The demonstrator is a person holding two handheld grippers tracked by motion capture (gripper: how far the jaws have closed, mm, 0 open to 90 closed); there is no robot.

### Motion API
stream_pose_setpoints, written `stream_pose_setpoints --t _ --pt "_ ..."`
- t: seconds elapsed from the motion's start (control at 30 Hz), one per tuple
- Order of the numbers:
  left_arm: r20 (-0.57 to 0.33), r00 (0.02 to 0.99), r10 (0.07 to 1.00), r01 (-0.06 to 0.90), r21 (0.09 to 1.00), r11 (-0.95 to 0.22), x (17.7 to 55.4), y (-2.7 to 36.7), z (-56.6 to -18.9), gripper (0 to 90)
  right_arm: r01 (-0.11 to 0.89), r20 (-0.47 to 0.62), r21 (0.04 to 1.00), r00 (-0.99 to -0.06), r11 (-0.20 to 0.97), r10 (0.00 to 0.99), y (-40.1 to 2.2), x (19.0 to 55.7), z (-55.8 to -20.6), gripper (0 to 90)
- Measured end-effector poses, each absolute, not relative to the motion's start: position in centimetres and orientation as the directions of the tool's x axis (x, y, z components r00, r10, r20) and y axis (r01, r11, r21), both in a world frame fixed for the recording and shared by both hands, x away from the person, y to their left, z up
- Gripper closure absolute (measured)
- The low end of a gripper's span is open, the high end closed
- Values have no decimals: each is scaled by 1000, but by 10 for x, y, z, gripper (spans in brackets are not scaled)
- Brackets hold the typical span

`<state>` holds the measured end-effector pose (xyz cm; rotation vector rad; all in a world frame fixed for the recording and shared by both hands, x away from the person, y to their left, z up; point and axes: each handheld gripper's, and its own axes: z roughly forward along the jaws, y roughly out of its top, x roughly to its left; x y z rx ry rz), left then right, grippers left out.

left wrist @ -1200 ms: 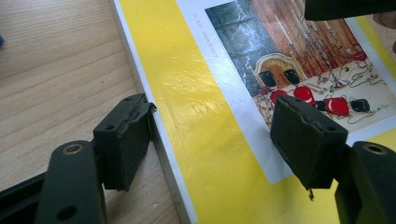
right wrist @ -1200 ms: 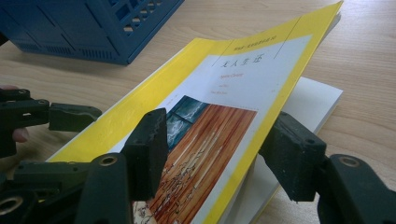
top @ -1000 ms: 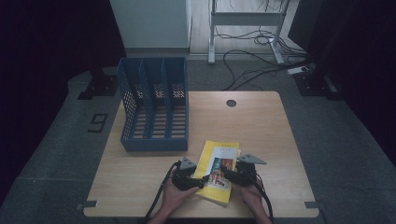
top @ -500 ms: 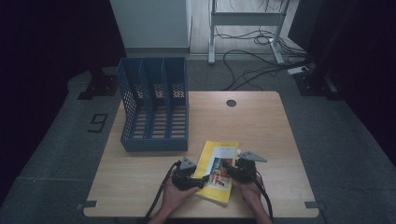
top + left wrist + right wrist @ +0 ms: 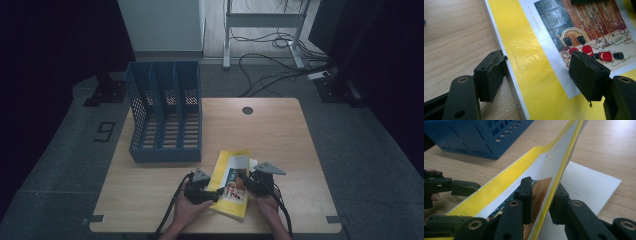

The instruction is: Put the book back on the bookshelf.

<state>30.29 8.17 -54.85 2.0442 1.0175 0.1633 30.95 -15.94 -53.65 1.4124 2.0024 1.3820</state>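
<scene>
We've got the yellow book [image 5: 233,181] lying just in front of the blue file rack [image 5: 165,117]. Our right gripper [image 5: 541,200] has just been closing, with the lifted cover [image 5: 544,167] now pinched between its jaws. Our left gripper [image 5: 536,72] sits wide open, straddling the book's other edge.

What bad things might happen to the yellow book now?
The right hand-held gripper, whose jaws have just been closing, pinches just the lifted front cover of the yellow paperback book. Pulling may crease or tear that thin cover. The left hand-held gripper stands open, one jaw beside the book's edge and one over the cover, so the book might slide on the wooden table.
</scene>
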Motion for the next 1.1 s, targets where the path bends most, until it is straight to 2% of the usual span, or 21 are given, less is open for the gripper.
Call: stream_pose_setpoints --t 0.23,0.8,1.1 --pt "-230 673 703 600 725 -337 305 82 -548 268 526 274 851 -464 13 842 -158 311 -534 818" --pt "-288 692 662 604 733 -312 313 87 -546 224 491 308 870 -489 -34 817 -159 307 -524 846" --pt "-326 689 647 609 745 -272 315 91 -541 234 452 299 891 -524 -38 797 -161 299 -509 852"
